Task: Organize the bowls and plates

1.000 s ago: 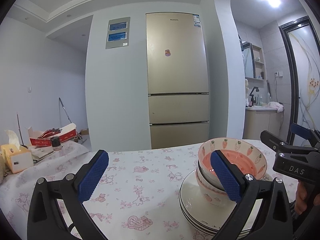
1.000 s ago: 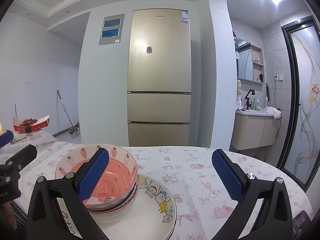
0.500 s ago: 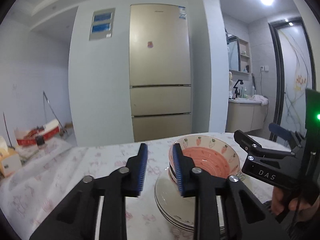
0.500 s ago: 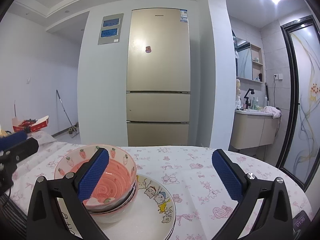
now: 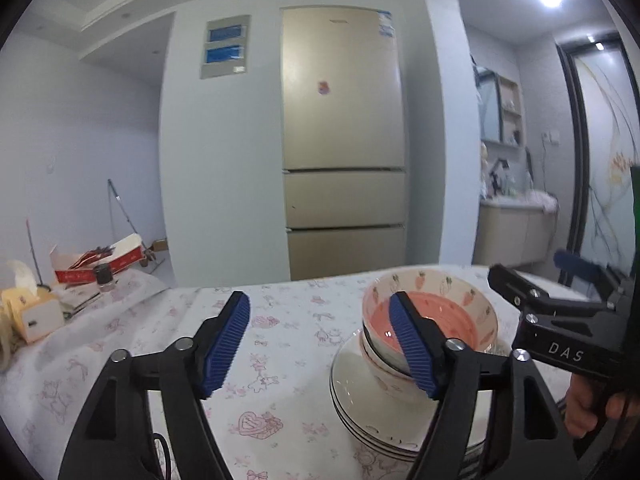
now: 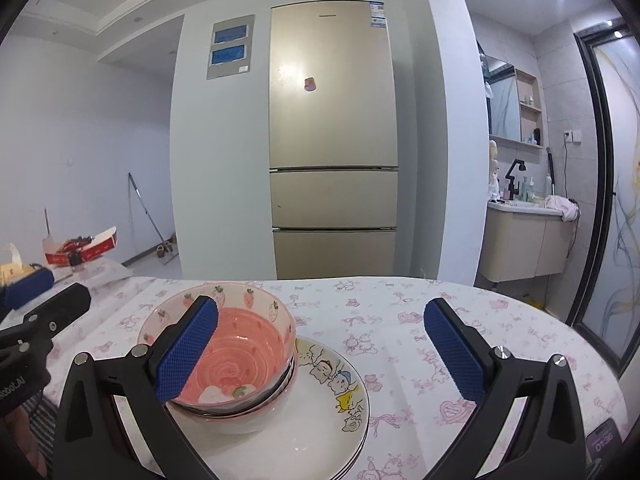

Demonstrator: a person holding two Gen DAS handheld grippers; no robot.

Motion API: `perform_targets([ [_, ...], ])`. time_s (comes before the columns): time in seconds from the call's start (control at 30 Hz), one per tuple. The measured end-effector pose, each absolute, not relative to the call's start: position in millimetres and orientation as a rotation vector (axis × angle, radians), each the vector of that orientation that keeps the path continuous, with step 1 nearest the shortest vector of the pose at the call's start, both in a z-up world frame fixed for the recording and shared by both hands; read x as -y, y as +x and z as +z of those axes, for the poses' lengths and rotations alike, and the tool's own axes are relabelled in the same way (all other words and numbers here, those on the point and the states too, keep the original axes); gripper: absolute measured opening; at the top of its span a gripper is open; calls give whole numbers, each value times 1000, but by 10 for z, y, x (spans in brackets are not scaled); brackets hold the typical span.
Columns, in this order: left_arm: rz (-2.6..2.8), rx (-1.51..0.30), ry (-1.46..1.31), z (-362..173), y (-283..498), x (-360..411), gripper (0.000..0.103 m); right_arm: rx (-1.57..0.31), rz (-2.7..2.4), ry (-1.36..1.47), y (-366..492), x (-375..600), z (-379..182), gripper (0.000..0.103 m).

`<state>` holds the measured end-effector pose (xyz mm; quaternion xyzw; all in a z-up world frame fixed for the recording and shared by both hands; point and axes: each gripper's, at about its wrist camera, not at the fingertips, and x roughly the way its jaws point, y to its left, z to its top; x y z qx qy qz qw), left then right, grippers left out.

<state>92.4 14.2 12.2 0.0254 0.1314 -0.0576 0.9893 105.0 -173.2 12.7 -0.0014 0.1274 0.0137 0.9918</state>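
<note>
While both tools hover, bowls: pink strawberry-print ceramic bowl (image 6: 224, 344) nested, empty, atop stacked bowls on white cartoon-cat plates (image 6: 328, 396).
Stack location: counter (image 6: 420, 320), pink-print cloth.
Left hand-held gripper (image 5: 320, 344): jaws just reopening, nothing between them.
Right hand-held gripper (image 6: 320, 352): wide apart, empty.

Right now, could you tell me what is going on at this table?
A person holds a tool in each hand over a stack of dishes on the tablecloth. The pink strawberry bowl sits nested on other bowls on top of the plates. The left tool has just been opening, with nothing between its pads. The right tool is open and empty too.
</note>
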Motion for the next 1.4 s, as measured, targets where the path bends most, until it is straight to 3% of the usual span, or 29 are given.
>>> perform_targets([
  [0.03,-115,-268,68,102,939,-120,91,-255,25,-8,1049,1724,120,103],
  [0.13,-108,-251,82,22,950,-109,103,-255,21,-9,1054,1718,95,103],
  [1.4,-92,-281,15,-53,1017,-249,103,-275,19,-23,1082,1688,12,103],
])
